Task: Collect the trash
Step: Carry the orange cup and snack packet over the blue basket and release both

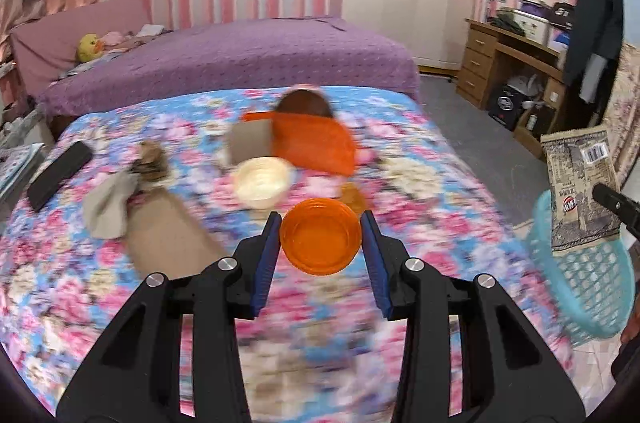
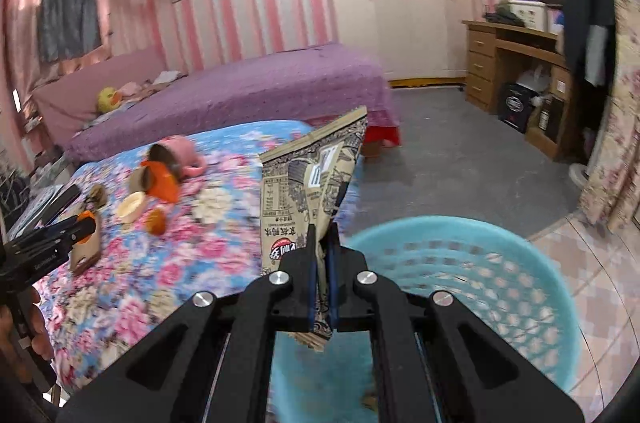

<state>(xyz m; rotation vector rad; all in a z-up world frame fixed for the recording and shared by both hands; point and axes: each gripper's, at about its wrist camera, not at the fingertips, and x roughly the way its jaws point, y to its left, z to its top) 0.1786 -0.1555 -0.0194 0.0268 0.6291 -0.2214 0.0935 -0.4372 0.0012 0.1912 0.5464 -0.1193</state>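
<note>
R gripper [image 2: 322, 243] has its jaws clamped tight on a crinkled beige printed snack wrapper [image 2: 310, 191], held upright w/ the bottom edge poking out below the fingers. It hangs right over the near rim of the light-blue perforated plastic basket [image 2: 460, 263] on the floor beside the bed. To drop it well, I'd say: carry the wrapper a bit further in past the rim, tip it down, then part the jaws. The wrapper's tall and light, so letting go at the edge could leave it draped on the rim or fluttering to the tiles.

L gripper [image 1: 320, 237] sits w/ blue pads partly apart on either side of a round translucent orange plastic lid [image 1: 319, 241]. Looks pinched at its edges and lifted off the quilt, but blur makes contact hard to confirm.

Further out on the floral blue-and-pink quilt [image 1: 120, 283]: flat brown cardboard piece [image 1: 168, 235], crumpled grey-beige tissue [image 1: 110, 199], small cream round bowl [image 1: 262, 183], orange plastic bag [image 1: 316, 143], tipped pink mug [image 2: 180, 151], black remote-like bar [image 1: 58, 173]. More pickups there, prob.

Beyond, purple-covered bed [image 1: 240, 59] w/ a yellow duck plush [image 1: 90, 47], wooden desk [image 1: 504, 63] at the far wall. Nothing blocks the basket mouth; the quilt edge is just beside it.
</note>
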